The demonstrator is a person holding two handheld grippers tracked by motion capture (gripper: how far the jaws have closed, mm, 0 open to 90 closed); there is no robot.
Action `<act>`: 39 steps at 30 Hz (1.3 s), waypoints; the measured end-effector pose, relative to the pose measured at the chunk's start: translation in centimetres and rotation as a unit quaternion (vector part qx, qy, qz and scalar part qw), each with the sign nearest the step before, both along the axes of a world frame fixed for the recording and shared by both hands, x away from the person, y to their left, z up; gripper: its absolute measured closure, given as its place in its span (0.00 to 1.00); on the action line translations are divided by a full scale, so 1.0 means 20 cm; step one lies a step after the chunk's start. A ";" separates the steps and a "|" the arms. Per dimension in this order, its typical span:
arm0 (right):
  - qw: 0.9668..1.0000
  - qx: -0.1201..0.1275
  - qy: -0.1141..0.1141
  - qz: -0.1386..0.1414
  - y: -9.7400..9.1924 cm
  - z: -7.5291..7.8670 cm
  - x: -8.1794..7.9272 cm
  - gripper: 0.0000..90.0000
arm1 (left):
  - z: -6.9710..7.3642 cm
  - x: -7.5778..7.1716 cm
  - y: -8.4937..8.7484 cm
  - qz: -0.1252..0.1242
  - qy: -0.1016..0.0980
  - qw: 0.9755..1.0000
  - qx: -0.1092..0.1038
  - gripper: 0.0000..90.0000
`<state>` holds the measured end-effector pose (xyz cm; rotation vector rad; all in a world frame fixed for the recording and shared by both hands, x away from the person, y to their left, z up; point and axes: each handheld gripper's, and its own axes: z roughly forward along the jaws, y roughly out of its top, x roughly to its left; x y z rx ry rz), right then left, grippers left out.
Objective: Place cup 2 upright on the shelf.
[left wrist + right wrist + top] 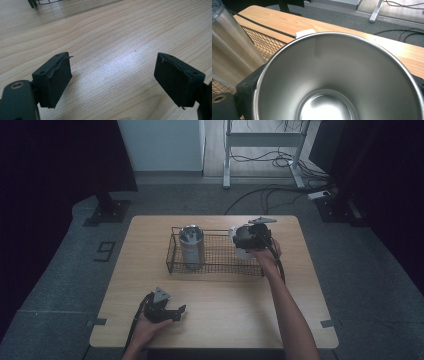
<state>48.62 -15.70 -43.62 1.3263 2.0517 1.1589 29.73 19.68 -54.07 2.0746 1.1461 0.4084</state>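
Observation:
My right gripper (248,239) is shut on a cup (241,252), white outside and steel inside, over the right end of a black wire basket (220,268). Seen from the right gripper view, the cup's open mouth (337,75) faces the camera, with my right gripper (332,82) clamping its sides. A tall steel tumbler (191,245) stands upright in the basket's left part, and it leans across the corner as the tumbler (232,50) beside the basket mesh (265,43). My left gripper (179,312) rests low near the table's front edge. Its jaws stand wide apart, open, over bare wood (112,80).
The wooden table (215,305) has free room in front of the basket and around my left hand. A basket corner (45,2) is visible far off. Beyond the table are grey floor, a white desk frame (262,150), cables and dark stands.

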 end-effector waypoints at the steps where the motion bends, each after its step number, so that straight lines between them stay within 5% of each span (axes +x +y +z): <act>1: 1.000 0.000 0.001 -0.001 0.00 0.00 0.00 0.06 | 0.00 0.00 0.00 0.000 0.000 1.000 0.000 0.16; 39: 0.999 -0.018 0.038 0.001 0.00 -0.18 0.04 0.06 | -0.03 0.00 -0.03 -0.007 0.002 1.000 0.023 0.16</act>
